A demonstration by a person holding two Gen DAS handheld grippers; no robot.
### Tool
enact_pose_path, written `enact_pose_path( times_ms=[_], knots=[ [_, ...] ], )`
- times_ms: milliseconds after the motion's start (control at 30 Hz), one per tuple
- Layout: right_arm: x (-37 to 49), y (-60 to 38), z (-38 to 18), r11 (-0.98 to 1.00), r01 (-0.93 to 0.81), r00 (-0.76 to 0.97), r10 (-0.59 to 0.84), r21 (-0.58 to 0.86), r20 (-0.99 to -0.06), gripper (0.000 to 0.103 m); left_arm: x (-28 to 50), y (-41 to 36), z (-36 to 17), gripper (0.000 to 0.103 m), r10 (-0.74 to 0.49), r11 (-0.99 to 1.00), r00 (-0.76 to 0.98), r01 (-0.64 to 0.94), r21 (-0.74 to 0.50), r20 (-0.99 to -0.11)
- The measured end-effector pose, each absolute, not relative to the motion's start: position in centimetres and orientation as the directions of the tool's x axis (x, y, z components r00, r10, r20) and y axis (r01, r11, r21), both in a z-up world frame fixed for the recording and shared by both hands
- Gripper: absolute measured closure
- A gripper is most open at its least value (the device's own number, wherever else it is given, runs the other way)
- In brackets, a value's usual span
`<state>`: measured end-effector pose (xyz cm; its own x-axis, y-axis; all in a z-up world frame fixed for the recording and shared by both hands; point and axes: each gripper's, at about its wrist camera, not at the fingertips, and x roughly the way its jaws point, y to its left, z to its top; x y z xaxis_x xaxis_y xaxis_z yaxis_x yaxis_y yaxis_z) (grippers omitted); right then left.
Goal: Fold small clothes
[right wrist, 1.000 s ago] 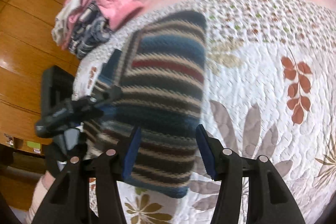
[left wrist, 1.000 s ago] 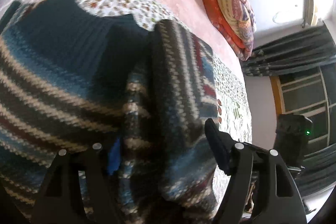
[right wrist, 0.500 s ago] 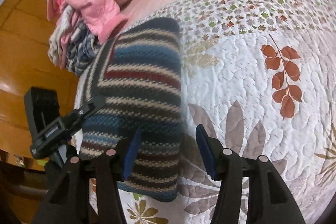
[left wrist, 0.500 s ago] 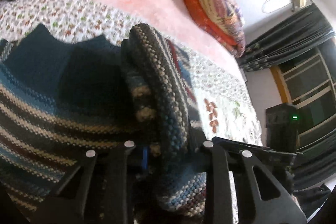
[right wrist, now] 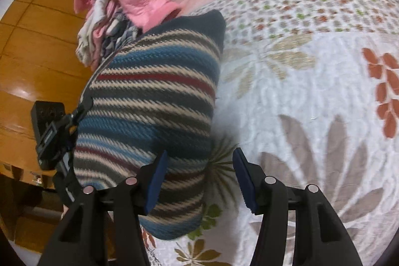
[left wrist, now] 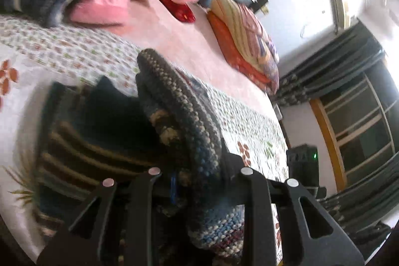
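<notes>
On the quilt, left hand-held gripper pinches the sweater's fold; right hand-held gripper gapes wide.

thick knitted sweater with blue, cream, grey and dark red stripes and a navy ribbed edge lies on the floral quilted bedspread, folded into a long narrow bundle. one striped layer stands raised in a fold above the flat part; fold count unclear, probably doubled.
</notes>
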<state>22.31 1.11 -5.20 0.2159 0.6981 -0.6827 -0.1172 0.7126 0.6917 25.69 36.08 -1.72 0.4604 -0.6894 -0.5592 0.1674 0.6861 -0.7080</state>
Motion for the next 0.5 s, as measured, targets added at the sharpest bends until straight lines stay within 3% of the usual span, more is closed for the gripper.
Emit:
enact_pose_path(
  times_ms=[333, 500],
  knots=[
    [21.9, 7.0, -6.3, 0.645, -0.148, 0.108, 0.764, 0.749, -0.636, 0.047, 26.0, 43.4, -5.1, 0.078, -0.657, 0.696, 0.466, 0.072, -0.715, -0.592],
    [21.2, 9.5, -6.8, 0.685, -0.180, 0.079, 0.726, 0.706, -0.683, 0.046, 26.5, 44.7, -9.2, 0.078, -0.632, 0.716, 0.428, 0.005, -0.698, -0.646]
  ],
)
